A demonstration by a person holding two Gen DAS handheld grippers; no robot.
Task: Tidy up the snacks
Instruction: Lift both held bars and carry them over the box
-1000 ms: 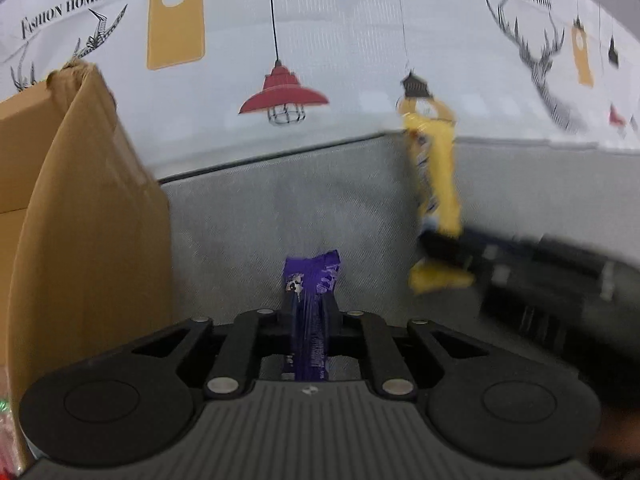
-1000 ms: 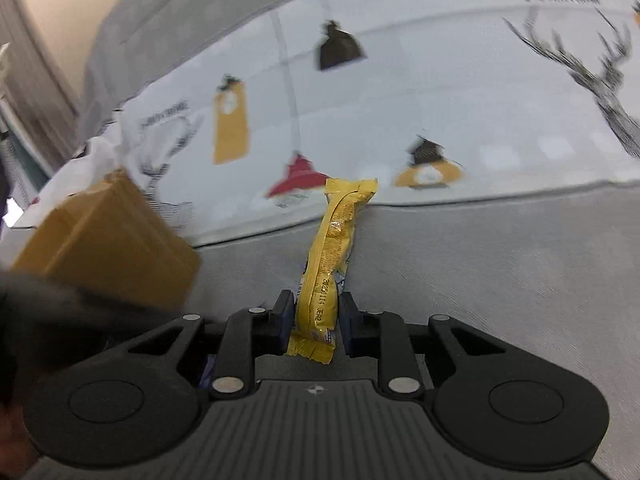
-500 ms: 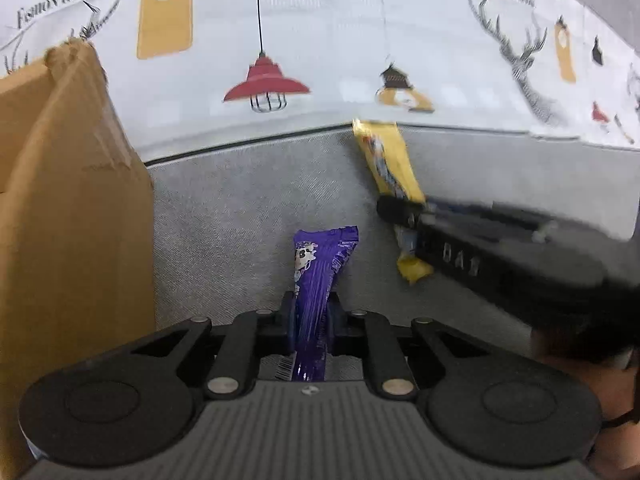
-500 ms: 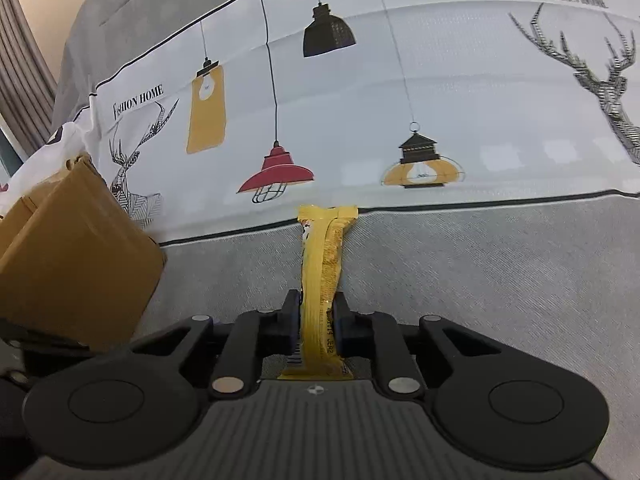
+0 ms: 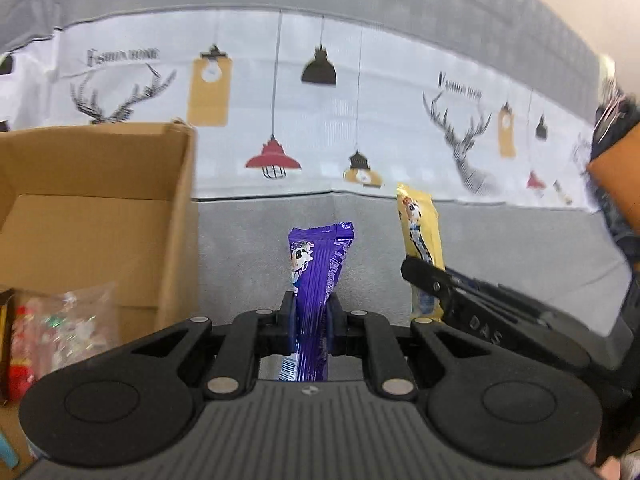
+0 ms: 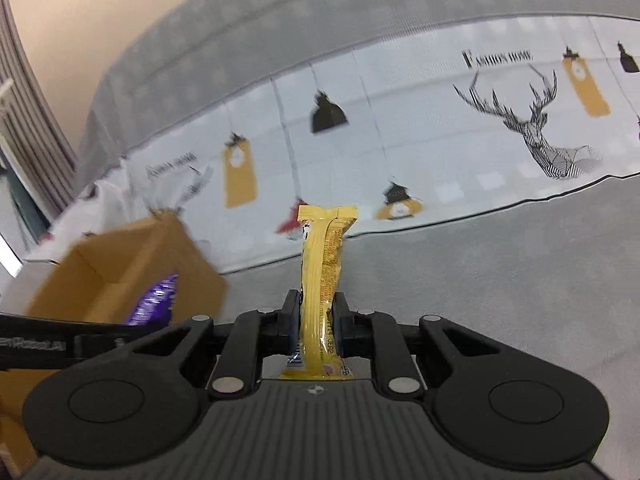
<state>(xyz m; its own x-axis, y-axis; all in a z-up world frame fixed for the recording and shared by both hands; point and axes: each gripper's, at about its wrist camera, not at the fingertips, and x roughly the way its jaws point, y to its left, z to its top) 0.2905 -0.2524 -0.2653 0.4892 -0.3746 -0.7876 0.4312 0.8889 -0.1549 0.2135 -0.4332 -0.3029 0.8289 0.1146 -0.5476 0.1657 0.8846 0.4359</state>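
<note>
Lifting off the grey sofa seat [image 5: 256, 240], left gripper [image 5: 311, 312] pinches a purple snack bar [image 5: 316, 272], right gripper [image 6: 317, 320] a yellow one [image 6: 322, 276]. Both rose together; the open cardboard box [image 5: 92, 216], now at ten o'clock, looks the likely drop.

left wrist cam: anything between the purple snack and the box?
Nothing. In the left wrist view only bare grey fabric shows between the purple snack and the box.
</note>
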